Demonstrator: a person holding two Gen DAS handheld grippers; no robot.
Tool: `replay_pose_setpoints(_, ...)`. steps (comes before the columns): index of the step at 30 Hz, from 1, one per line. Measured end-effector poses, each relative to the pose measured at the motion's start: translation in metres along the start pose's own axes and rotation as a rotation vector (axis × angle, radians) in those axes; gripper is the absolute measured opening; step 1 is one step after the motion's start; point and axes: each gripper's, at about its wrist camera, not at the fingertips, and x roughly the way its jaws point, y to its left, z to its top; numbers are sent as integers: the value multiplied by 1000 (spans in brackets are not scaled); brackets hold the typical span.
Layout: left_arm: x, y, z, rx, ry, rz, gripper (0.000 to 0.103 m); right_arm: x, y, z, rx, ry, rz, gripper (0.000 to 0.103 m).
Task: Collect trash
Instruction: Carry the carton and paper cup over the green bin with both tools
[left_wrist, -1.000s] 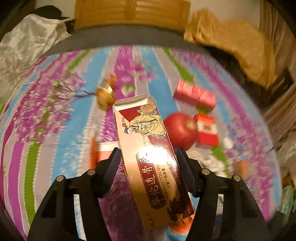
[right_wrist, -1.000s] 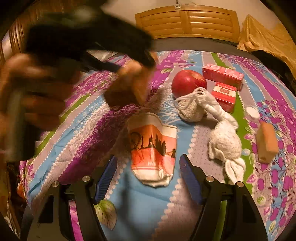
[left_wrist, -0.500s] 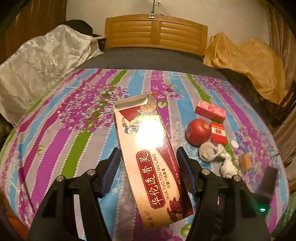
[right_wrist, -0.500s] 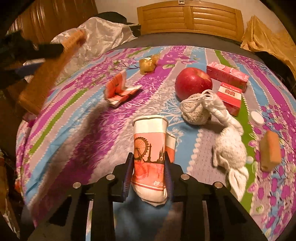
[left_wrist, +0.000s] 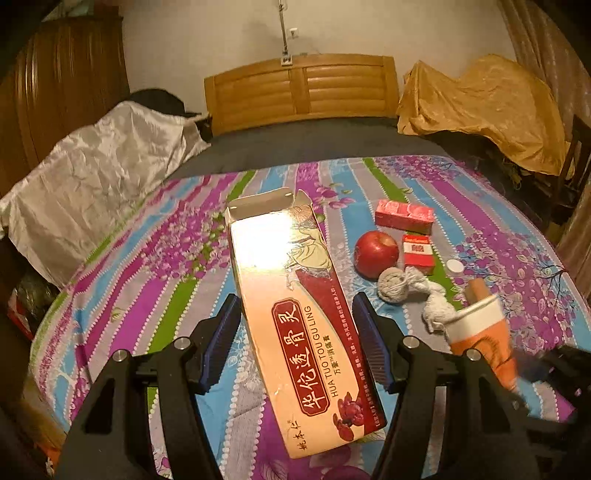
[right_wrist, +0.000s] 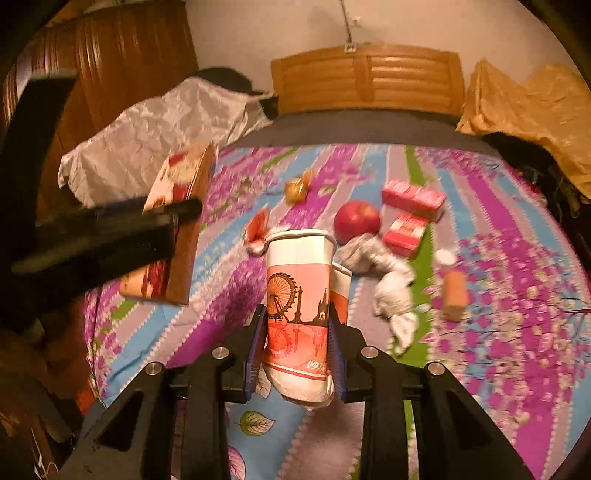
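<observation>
My left gripper (left_wrist: 297, 343) is shut on a long empty ointment carton (left_wrist: 295, 314), cream and dark red with Chinese print, held above the bed. It also shows in the right wrist view (right_wrist: 173, 229), at the left. My right gripper (right_wrist: 297, 350) is shut on a crushed orange and white paper cup (right_wrist: 299, 299), lifted off the bedspread; the cup shows at the right of the left wrist view (left_wrist: 480, 332). A crumpled orange wrapper (right_wrist: 258, 230) and a gold wrapper (right_wrist: 296, 188) lie on the bedspread beyond it.
On the striped floral bedspread (left_wrist: 147, 280) lie a red apple (left_wrist: 376, 253), two red boxes (left_wrist: 404, 216), a white knotted rope toy (left_wrist: 410, 288), a white cap (left_wrist: 454, 266) and a brown block (right_wrist: 454, 295). A silver sheet (left_wrist: 92, 184) and wooden headboard (left_wrist: 303, 88) lie behind.
The right gripper closed on the paper cup and lifted it off the bedspread. The left gripper rose and pulled back with the carton, showing more of the room.
</observation>
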Motion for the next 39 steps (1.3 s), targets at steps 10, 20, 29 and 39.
replay_pose_setpoints(10,-43,-30,8,66,-84,6,60,-74,-19,6,39,-104,-56,32)
replay_pose_setpoints(20,-82,-80,19,156,-154,-52,60,-151,-58,-2,131,-219,-133,32)
replay_pose_setpoints(29,-117,-155,27,258,-211,-172,60,-237,-121,-30,249,-315,-261,33)
replay_pose_setpoints(39,-161,-292,17,438,-243,-422,60,-360,-221,-98,432,-393,-507,33)
